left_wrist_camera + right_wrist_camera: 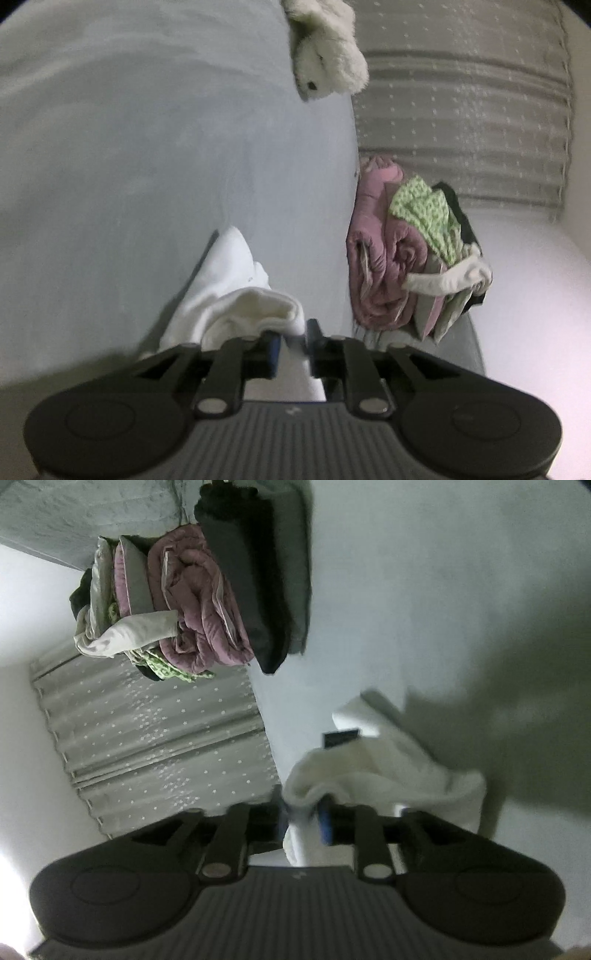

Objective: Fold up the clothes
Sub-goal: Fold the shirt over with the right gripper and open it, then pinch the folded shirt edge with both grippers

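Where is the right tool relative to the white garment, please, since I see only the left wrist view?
Observer: The right tool is at the near edge of the white fleecy garment. Its jaws stand apart, with a fold of the cloth between them.
Operator: Does the garment carry any marking?
Observer: Yes, a small dark rectangular label shows on it.
Operator: Is anything beside the folded pink quilt?
Observer: A folded black blanket lies against it, on the side that your view does not show.
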`<state>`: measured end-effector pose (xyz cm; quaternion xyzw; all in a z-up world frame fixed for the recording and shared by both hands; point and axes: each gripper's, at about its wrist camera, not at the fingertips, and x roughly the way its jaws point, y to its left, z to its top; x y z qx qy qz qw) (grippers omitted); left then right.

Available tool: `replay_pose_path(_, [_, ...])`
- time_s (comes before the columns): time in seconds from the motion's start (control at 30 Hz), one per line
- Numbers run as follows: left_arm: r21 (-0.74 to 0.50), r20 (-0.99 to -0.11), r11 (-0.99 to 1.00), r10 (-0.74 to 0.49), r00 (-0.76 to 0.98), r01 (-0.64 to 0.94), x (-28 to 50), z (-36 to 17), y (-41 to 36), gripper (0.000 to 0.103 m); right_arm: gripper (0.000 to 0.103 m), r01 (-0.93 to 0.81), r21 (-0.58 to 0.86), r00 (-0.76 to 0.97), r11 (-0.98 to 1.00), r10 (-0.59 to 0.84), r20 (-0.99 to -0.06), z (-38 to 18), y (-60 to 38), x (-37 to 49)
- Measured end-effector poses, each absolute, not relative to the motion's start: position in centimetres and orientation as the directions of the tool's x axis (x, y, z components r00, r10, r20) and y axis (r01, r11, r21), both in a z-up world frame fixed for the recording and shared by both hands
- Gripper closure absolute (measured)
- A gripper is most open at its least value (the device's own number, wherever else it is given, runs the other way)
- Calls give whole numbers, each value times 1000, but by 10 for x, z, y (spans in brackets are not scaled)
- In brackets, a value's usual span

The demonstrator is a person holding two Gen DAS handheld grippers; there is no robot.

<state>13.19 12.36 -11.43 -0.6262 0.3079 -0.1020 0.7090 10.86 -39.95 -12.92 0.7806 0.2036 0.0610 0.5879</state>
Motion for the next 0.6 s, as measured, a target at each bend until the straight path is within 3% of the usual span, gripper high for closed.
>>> replay_pose_path(0.03, [-948, -311, 232, -517, 798, -219, 132, -109, 125, 72, 58, 227, 947, 916, -229, 382, -127, -128, -403, 108])
replay_pose_path(0.1, [-934, -316, 308, -488, 814, -179, 131, -99, 127, 48, 53, 194, 955, 926, -223, 363, -104, -125, -409, 107])
replay_pose_path(0.2, [-891, -340, 432, -429, 837, -141, 132, -84, 132, 42, 53, 180, 972, 934, -150, 336, -121, -118, -413, 105])
replay_pose_path(0.4, [-699, -479, 707, -346, 807, -112, 151, -75, 120, 41, 53, 204, 942, 906, 267, 312, -285, -91, -396, 121])
replay_pose_path(0.53, [-574, -505, 816, -285, 815, -70, 157, -76, 101, 45, 53, 181, 767, 886, 615, 237, -399, -74, -366, 135])
replay_pose_path(0.6, [-529, -508, 847, -267, 819, -52, 159, -78, 94, 56, 53, 159, 629, 879, 761, 180, -440, -68, -348, 140])
